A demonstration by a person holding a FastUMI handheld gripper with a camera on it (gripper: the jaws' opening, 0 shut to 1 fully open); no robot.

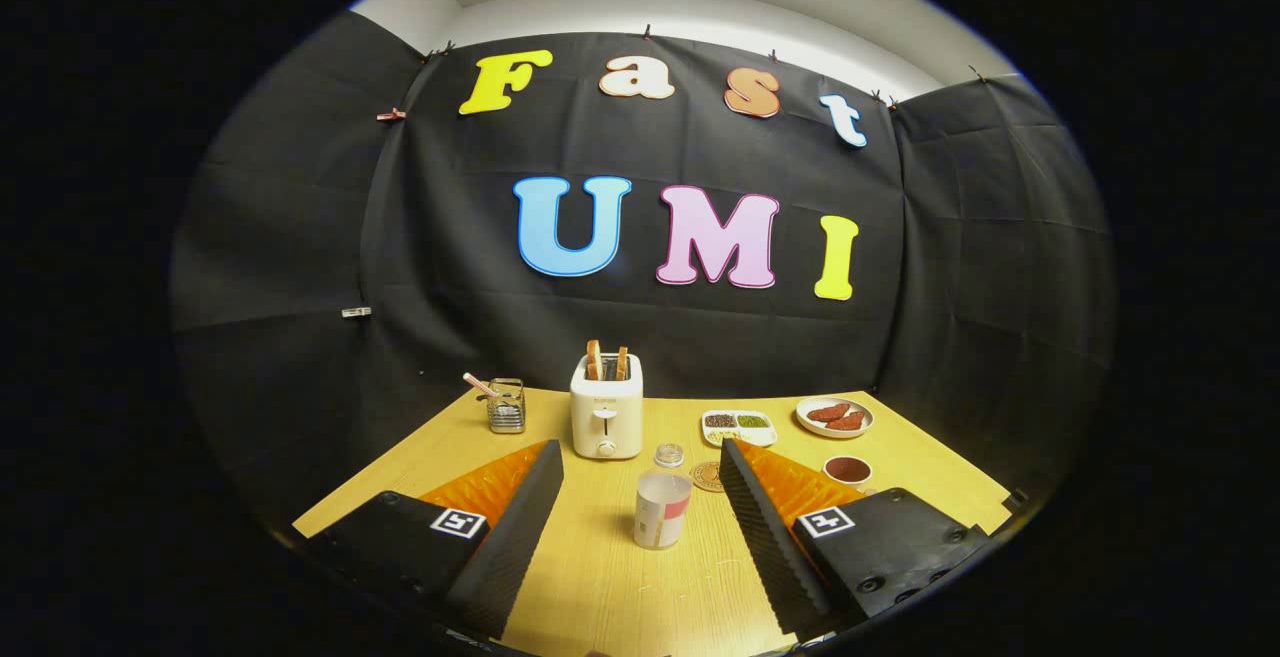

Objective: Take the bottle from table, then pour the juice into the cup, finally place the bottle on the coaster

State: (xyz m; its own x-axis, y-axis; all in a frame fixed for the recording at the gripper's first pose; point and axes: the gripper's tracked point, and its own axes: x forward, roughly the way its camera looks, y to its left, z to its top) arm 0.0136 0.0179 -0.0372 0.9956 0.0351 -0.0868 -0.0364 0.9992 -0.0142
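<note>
The gripper (640,449) hangs over the near edge of the worktop (610,592) with its jaws spread wide and nothing between the pads; both fingers (515,532) are clear of every object. The upright pale cylinder with red and grey patches (662,509), which I take to be the bottle, though its open-looking top makes that uncertain, stands on the worktop between the two fingers. It is a little nearer the right one and short of the fingertips, touching neither. Its long axis is vertical, so the jaws would meet its sides squarely if the gripper drops lower and slides slightly right to centre it before closing. Just beyond it, toward the far edge, sits a small clear glass vessel (668,454), probably the cup. The round coaster (707,477) lies just beside that, close to the right fingertip. Since all three are clustered, closing off-centre could nudge the coaster or the glass. Farther back, a white toaster (606,417) holding bread stands near the far edge, with a wire holder (506,407) toward the far left corner. A divided dish (738,425), a plate of red slices (835,417) and a small bowl (847,470) sit toward the right edge.
</note>
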